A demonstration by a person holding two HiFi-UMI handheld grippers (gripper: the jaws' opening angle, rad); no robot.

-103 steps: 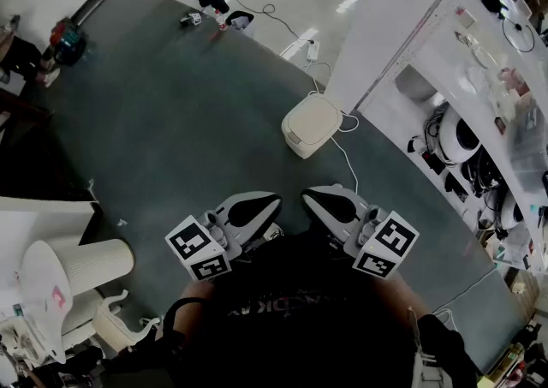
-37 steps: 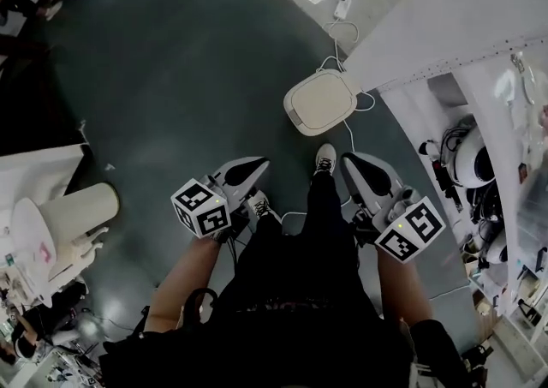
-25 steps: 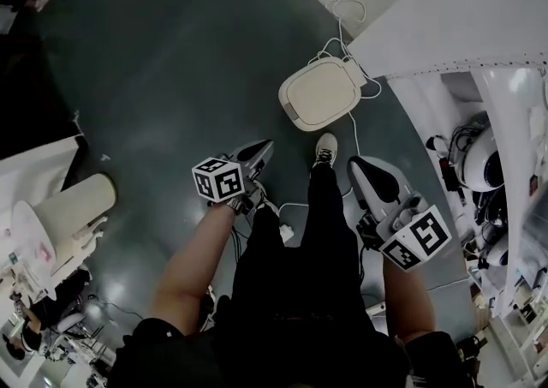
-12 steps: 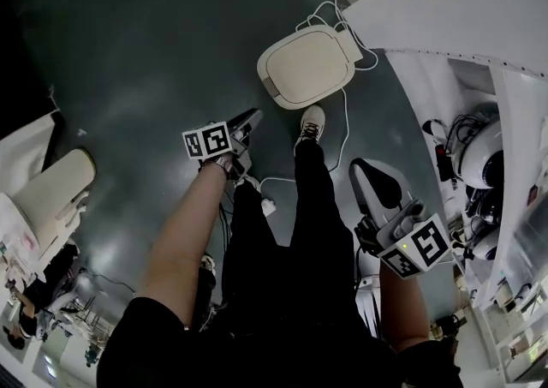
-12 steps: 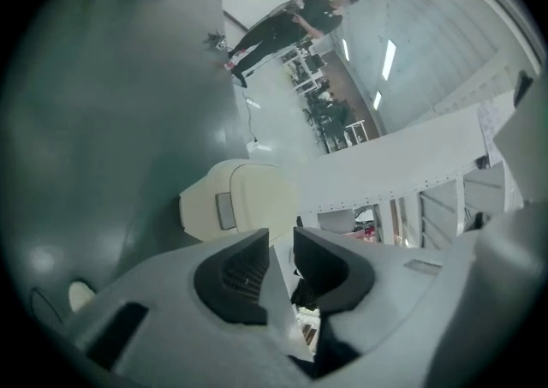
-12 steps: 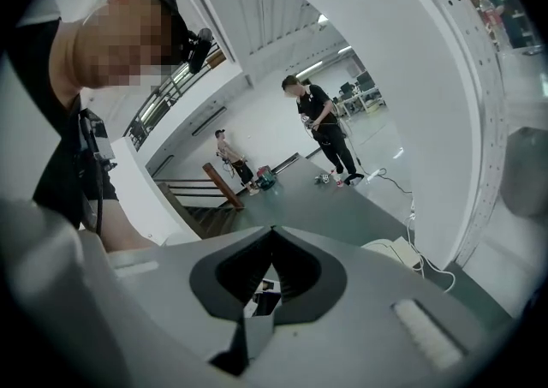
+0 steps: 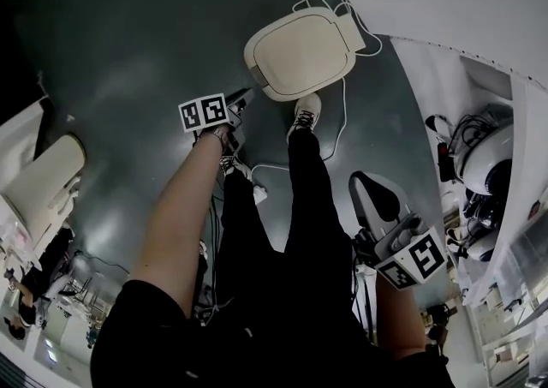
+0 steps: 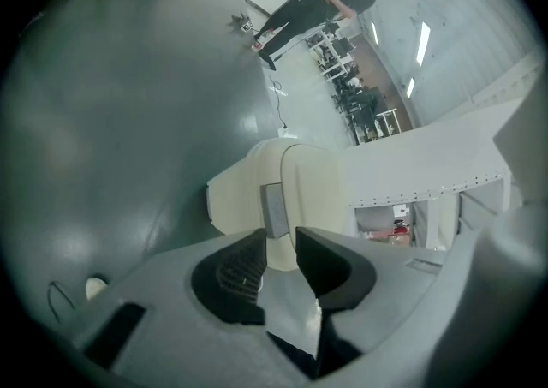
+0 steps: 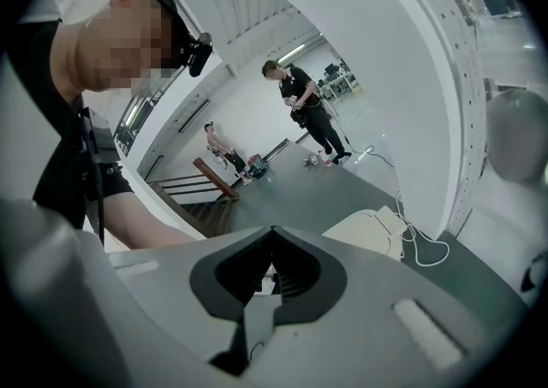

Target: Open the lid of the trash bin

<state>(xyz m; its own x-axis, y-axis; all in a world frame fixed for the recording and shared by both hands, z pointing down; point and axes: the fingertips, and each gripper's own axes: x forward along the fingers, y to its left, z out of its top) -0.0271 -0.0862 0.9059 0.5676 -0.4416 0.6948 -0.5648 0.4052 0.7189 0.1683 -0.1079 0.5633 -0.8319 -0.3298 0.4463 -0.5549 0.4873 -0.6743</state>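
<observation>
Over the last second the left gripper (image 7: pixel 241 100) has dropped low, now just short of the front edge of the trash bin (image 7: pixel 301 50), which sits on the dark floor (image 7: pixel 154 35). Approach nearly done, lid (image 8: pixel 312 189) still down. Left jaws are opening, nothing between them, aimed at the grey tab (image 8: pixel 274 209). Right gripper (image 7: pixel 373 194) hangs back, jaws pressed together, empty

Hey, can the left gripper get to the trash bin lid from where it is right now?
Probably yes. The left gripper points straight at the trash bin lid close ahead, its jaws opening with nothing between them; the person's shoe stands off to the side.
</observation>
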